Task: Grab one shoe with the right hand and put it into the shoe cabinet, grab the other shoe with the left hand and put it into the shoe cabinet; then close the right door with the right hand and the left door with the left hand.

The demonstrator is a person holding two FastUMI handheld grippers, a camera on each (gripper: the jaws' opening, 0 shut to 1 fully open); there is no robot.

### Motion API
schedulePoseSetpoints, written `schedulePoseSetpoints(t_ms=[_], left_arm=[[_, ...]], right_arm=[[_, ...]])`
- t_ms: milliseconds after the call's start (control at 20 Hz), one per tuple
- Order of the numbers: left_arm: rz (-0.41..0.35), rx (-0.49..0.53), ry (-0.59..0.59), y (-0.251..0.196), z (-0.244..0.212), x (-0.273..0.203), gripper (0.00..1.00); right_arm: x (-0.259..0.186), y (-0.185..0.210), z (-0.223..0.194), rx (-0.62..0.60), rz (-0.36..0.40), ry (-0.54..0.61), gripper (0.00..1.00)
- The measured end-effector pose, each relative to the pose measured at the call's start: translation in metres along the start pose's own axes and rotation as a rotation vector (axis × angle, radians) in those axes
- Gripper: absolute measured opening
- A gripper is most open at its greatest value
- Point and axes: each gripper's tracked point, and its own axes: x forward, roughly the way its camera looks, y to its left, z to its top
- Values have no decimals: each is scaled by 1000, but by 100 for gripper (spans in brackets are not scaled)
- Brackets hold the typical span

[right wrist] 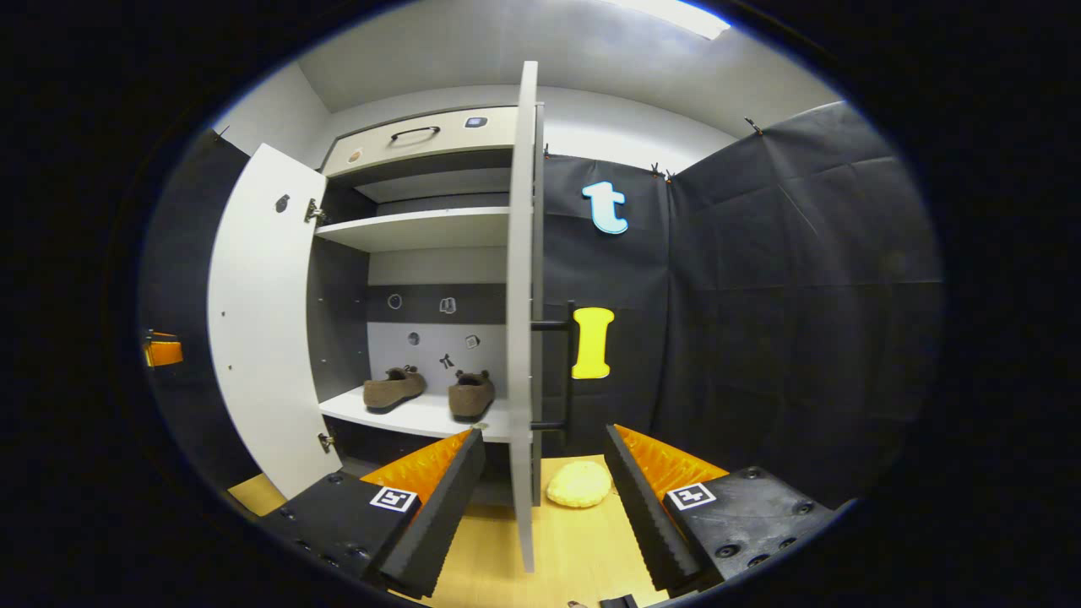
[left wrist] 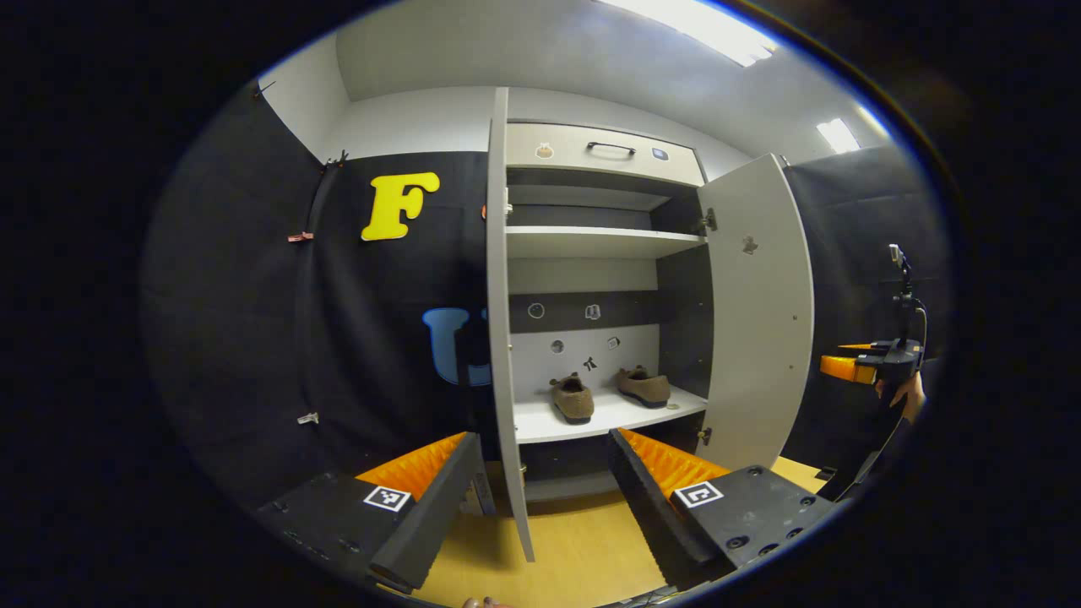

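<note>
Both brown suede slip-on shoes [left wrist: 573,398] [left wrist: 643,385] are stowed on the white lower shelf [left wrist: 608,415]. Both white cabinet doors [left wrist: 500,321] [right wrist: 524,312] remain to be closed. Left gripper [left wrist: 540,490] and right gripper [right wrist: 540,490] are spread apart, empty.

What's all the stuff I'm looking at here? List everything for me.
shoes: two, brown, side by side on the cabinet's lower shelf
shoe cabinet: one, grey-white with dark interior, against the booth wall
left door: one, pale grey, open, edge-on in the left gripper view
right door: one, pale grey, open, dark bar handle, edge-on in the right gripper view
drawer: one, pale, dark handle, at the cabinet top
round pad: one, yellowish, on the wooden floor by the right door
left gripper: open, straddling the left door's edge
right gripper: open, straddling the right door's edge
hand: one, holding the right gripper
</note>
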Motion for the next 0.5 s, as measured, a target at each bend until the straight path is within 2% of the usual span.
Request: schedulePoseSetpoints(t_ms=[150, 300, 350, 500], left_arm=[[96, -12, 7, 29, -2, -3, 98], [174, -12, 13, 49, -7, -4, 97], [194, -18, 16, 55, -8, -3, 97], [234, -48, 20, 70, -14, -2, 98]], right_arm=[[24, -20, 8, -26, -26, -26, 92], [38, -15, 15, -35, -5, -53, 94], [42, -14, 13, -34, 7, -54, 88], [43, 0, 11, 24, 75, -37, 87]])
